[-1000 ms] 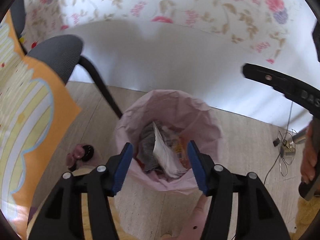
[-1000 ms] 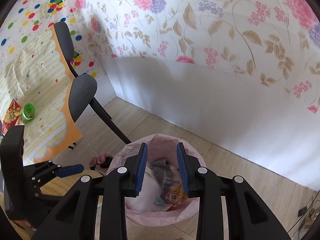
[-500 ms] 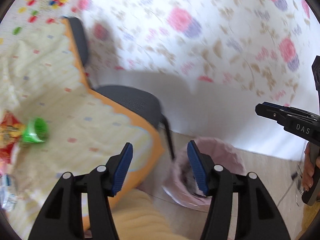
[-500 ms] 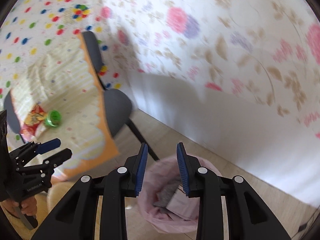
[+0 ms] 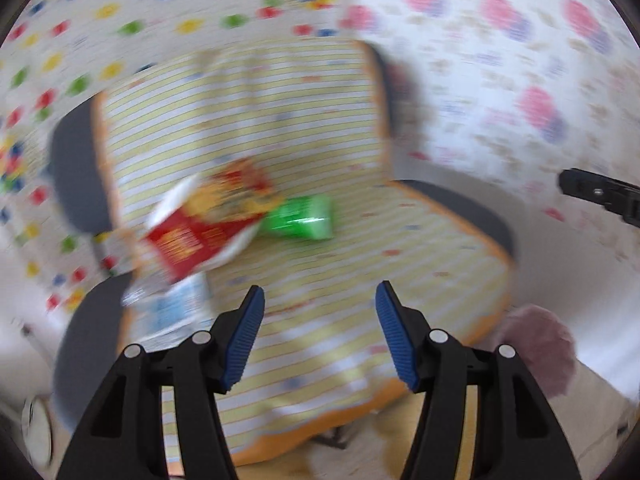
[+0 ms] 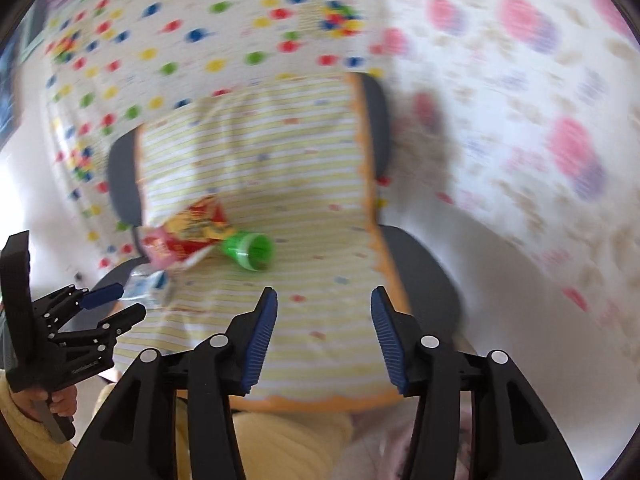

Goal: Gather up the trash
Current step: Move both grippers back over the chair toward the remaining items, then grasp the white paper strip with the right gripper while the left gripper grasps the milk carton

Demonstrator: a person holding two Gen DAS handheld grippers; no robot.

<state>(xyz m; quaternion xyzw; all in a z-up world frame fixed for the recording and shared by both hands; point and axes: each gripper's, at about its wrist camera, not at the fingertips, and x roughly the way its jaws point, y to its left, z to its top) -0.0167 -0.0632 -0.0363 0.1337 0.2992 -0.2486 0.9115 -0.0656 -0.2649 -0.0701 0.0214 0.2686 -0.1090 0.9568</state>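
Observation:
On the yellow striped tablecloth [image 5: 340, 132] lie a red snack wrapper [image 5: 208, 224], a green cup [image 5: 304, 218] on its side and a clear plastic wrapper [image 5: 176, 312]. My left gripper [image 5: 320, 336] hovers over the cloth short of them, its jaws opening with nothing between them. The right gripper [image 6: 324, 340] is also above the cloth, its jaws opening and empty. From it the red wrapper [image 6: 188, 232], green cup [image 6: 250, 252] and left gripper [image 6: 124, 302] appear ahead and to the left. Both views are motion-blurred.
The pink-lined trash bin [image 5: 540, 352] stands on the floor right of the table. Grey chairs [image 5: 472, 208] [image 5: 76, 176] flank the table against the wallpapered walls. A hand in a yellow sleeve [image 6: 24, 412] holds the left gripper.
Both grippers have swung up and away from the pink bin on the floor to face the table with the wrappers. The right jaws stand wider than before.

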